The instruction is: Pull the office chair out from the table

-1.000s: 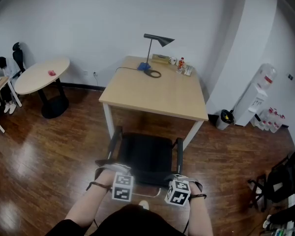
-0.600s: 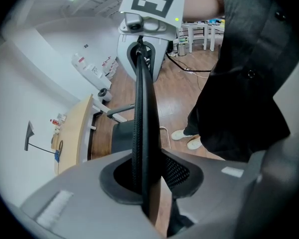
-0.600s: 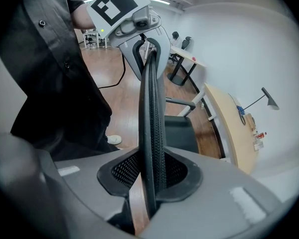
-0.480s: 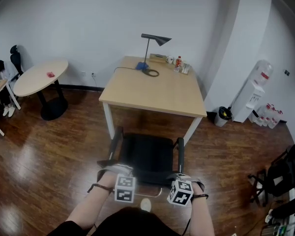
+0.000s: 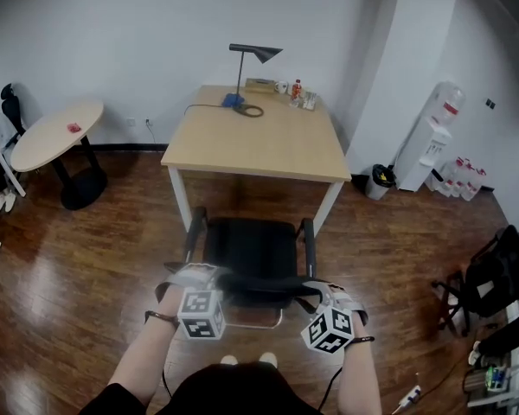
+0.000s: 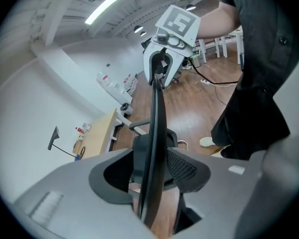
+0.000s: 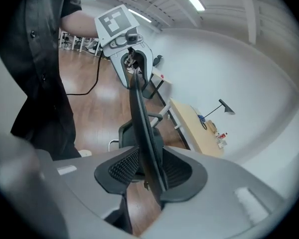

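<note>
One square table (image 5: 259,145) and one round table (image 5: 43,141) stand on glossy wood floor (image 5: 86,249).

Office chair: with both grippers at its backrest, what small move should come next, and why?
Probably lift both grippers off the backrest. The office chair stands clear of the table, and the left gripper and right gripper jaws are opening, with the backrest edge between them.

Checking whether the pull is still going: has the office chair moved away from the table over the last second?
No. Against the table, the office chair keeps the same gap to its front legs; only the view shifted.
</note>
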